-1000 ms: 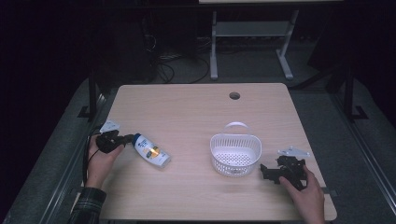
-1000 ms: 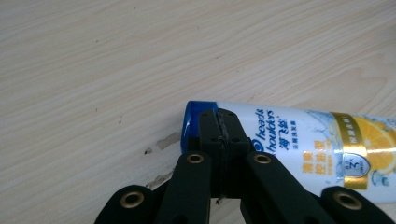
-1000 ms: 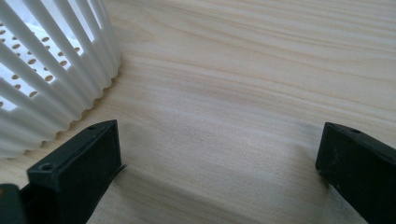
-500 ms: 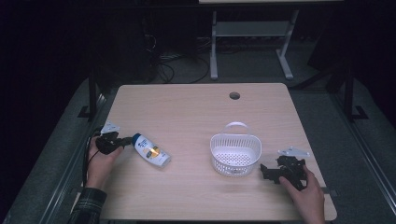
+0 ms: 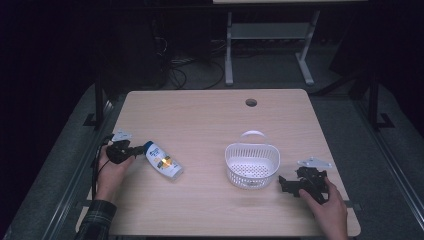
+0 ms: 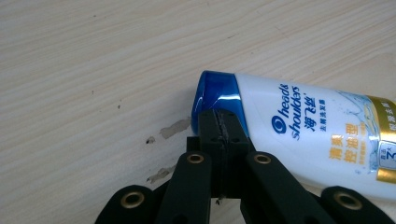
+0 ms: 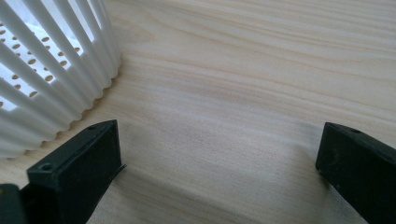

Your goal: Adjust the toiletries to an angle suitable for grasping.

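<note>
The shampoo bottle [image 5: 163, 160] lies on its side near the left edge of the wooden table [image 5: 210, 120], its blue cap [image 6: 217, 95] pointing toward the left gripper [image 5: 131, 150]. That gripper rests just beside the cap with its jaws pressed together; in the left gripper view the closed tips sit against the cap's lower side, with nothing between them. The white basket [image 5: 251, 165] stands upright right of centre, its handle [image 5: 252, 134] raised at the far side. The right gripper [image 5: 283, 184] sits on the table close to the basket's near right side, jaws spread wide with only bare tabletop between them; in the right gripper view the basket's ribbed wall [image 7: 51, 74] is just beyond the left jaw.

Between bottle and basket there is a broad stretch of open tabletop, and the far half of the table is bare apart from a round cable hole [image 5: 251, 102]. Both hands are close to the near side edges.

The table has a pale wood grain, with small scuffs near the cap. Around it the room is dark, with a grey floor, cables and a white frame [image 5: 270, 45] behind.

Compared with a second ago, bottle, basket and both grippers lie just as they did
</note>
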Demonstrator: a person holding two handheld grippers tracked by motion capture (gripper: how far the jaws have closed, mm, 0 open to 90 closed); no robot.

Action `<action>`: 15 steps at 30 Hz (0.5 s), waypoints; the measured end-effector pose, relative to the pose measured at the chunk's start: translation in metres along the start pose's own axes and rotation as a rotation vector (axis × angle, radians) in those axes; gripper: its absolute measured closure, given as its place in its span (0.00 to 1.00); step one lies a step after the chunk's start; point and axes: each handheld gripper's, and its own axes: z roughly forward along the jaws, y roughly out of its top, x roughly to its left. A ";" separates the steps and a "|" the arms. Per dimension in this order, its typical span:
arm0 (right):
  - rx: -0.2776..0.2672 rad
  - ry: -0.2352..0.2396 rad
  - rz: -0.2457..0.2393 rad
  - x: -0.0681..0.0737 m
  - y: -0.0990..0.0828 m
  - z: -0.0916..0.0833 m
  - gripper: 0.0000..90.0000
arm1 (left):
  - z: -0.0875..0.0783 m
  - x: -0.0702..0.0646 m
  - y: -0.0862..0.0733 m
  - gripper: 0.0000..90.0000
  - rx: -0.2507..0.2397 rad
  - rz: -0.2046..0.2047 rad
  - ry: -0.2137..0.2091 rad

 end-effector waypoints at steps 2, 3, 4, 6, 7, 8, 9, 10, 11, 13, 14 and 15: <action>0.000 0.000 0.000 0.000 0.000 0.000 0.00 | 0.002 -0.001 0.002 1.00 0.000 0.001 -0.001; 0.000 0.000 0.000 0.000 0.000 0.000 0.00 | 0.002 -0.002 0.002 1.00 -0.001 0.000 -0.002; 0.000 0.000 0.000 0.000 0.000 0.000 0.00 | 0.004 -0.002 0.004 1.00 -0.002 0.000 -0.004; 0.000 0.000 0.000 0.000 0.000 0.000 0.00 | 0.006 -0.004 0.005 1.00 -0.002 0.001 -0.008; 0.000 0.000 0.000 0.000 0.000 0.000 0.00 | 0.008 -0.004 0.006 1.00 -0.002 0.003 -0.011; 0.000 0.000 0.000 0.000 0.000 0.000 0.00 | 0.009 -0.005 0.007 1.00 -0.002 0.002 -0.012; 0.000 0.000 0.000 0.000 0.000 0.000 0.00 | 0.009 -0.005 0.007 1.00 -0.002 0.002 -0.012; 0.000 0.000 0.000 0.000 0.000 0.000 0.00 | 0.011 -0.006 0.008 1.00 -0.005 0.005 -0.014; 0.000 0.000 0.000 0.000 0.000 0.000 0.00 | 0.012 -0.006 0.009 1.00 -0.005 0.006 -0.014; 0.000 0.000 0.000 0.000 0.000 0.000 0.00 | 0.013 -0.006 0.009 1.00 -0.004 0.007 -0.015; 0.000 0.000 0.000 0.000 0.000 0.000 0.00 | 0.014 -0.006 0.009 1.00 -0.004 0.001 -0.017; 0.000 0.000 0.000 0.000 0.000 0.000 0.00 | 0.015 -0.006 0.009 1.00 -0.003 0.002 -0.017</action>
